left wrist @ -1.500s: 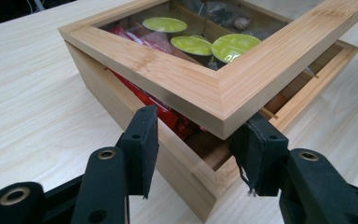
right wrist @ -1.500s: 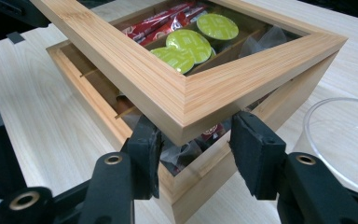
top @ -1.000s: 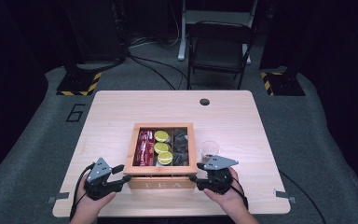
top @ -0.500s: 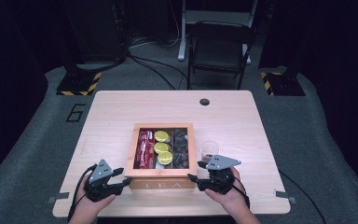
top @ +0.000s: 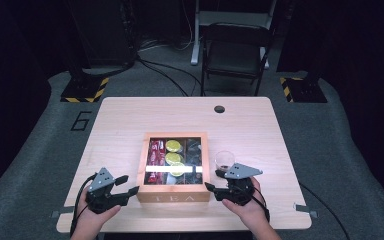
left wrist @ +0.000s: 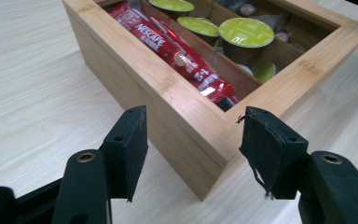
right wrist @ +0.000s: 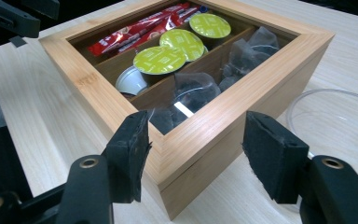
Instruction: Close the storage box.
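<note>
Dark studio surrounding a pale tabletop [top: 130, 120], where a wooden tea box [top: 175, 192] is sitting near the front edge; the left hand-held gripper [top: 130, 184], jaws just opening, and the right hand-held gripper [top: 211, 181] are flanking its corners, gaping wide, holding nothing.

"NESCAFE" on red sachet [left wrist: 168, 44] (box [top: 174, 198] front: "TEA"), floor "6" [top: 81, 121]

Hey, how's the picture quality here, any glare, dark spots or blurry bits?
High view: a white streak of glare crosses the wooden box, and the room around the table is nearly black. Left gripper view: the red packets shine, and the tongs are soft. Right gripper view: glare on the tea bags.
</note>
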A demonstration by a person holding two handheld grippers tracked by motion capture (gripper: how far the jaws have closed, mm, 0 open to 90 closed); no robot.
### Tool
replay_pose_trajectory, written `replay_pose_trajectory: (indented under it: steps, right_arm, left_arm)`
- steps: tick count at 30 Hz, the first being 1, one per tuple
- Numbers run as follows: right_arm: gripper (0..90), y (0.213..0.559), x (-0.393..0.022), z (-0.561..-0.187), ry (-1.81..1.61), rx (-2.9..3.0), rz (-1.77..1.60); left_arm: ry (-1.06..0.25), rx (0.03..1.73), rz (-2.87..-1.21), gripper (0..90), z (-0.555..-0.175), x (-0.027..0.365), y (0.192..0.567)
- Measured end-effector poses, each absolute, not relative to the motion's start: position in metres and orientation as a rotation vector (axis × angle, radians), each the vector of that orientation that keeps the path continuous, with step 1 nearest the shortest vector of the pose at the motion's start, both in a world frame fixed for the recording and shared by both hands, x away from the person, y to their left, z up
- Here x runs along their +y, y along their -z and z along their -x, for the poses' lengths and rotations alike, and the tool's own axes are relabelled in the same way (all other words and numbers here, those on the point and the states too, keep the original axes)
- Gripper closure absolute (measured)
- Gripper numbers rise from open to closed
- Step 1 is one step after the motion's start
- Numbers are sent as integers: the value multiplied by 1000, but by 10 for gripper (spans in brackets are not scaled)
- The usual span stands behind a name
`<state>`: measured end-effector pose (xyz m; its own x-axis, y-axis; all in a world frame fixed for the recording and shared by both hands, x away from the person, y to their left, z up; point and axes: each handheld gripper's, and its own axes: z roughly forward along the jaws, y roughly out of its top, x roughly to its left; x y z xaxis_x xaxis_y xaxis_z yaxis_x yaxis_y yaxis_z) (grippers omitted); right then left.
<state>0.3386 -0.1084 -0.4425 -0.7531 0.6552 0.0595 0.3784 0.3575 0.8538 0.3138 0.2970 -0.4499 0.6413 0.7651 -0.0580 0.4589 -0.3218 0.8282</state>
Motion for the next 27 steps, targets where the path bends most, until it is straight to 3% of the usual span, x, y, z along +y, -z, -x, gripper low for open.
replay_pose_trajectory:
  steps: [27]
  right_arm:
    - [408, 439, -139, -353, -1324, 2197, -1077]
  left_arm:
    - [-537, 1123, -1854, 404, -337, 332, 450]
